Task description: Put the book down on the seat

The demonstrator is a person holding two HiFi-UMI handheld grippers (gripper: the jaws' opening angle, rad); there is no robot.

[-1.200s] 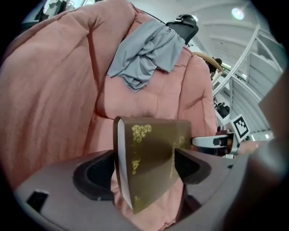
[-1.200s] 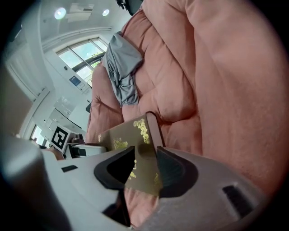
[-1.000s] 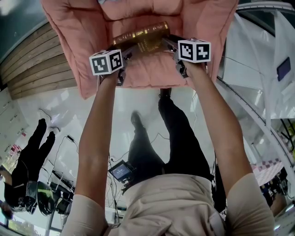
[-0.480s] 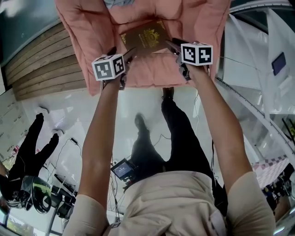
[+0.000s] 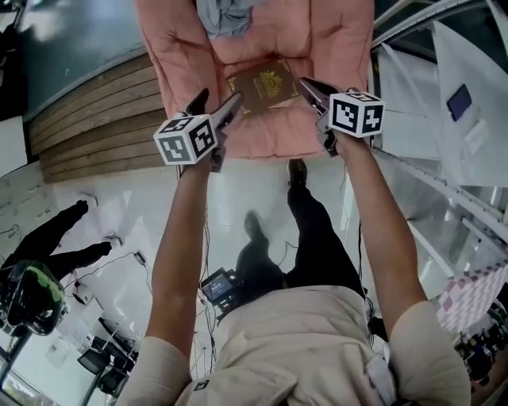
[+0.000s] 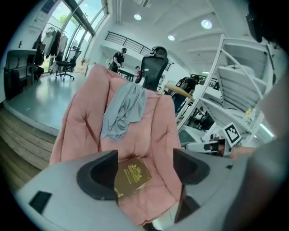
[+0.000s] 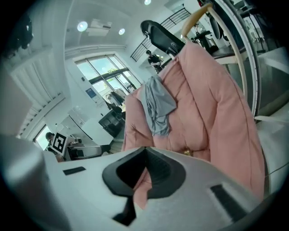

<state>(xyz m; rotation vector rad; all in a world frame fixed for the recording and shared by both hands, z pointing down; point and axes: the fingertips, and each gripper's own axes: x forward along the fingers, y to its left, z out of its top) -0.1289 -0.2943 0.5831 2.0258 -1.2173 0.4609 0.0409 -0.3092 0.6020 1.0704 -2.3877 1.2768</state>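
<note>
The brown book with a gold emblem (image 5: pixel 263 86) lies flat on the pink cushioned seat (image 5: pixel 274 131), cover up, with neither gripper touching it. My left gripper (image 5: pixel 216 103) hovers above the seat's front left. Its jaws stand open, and the left gripper view shows the book (image 6: pixel 132 176) far below between them. My right gripper (image 5: pixel 308 86) hangs above the seat's front right. Its jaws have just been closing and are now shut with nothing between them; in the right gripper view they (image 7: pixel 145 153) meet against the pink cushion (image 7: pixel 212 113).
A grey cloth (image 5: pixel 226 16) drapes over the chair's back. A wooden step (image 5: pixel 87 119) runs at the left, with glossy white floor (image 5: pixel 238 182) below the seat. A person in black (image 5: pixel 48 246) sits at the far left. White frames and shelving (image 5: pixel 444 119) stand at the right.
The book went from being held up on edge between both grippers to lying flat on the seat. Both grippers have lifted up and away from it, and the right jaws have shut.
</note>
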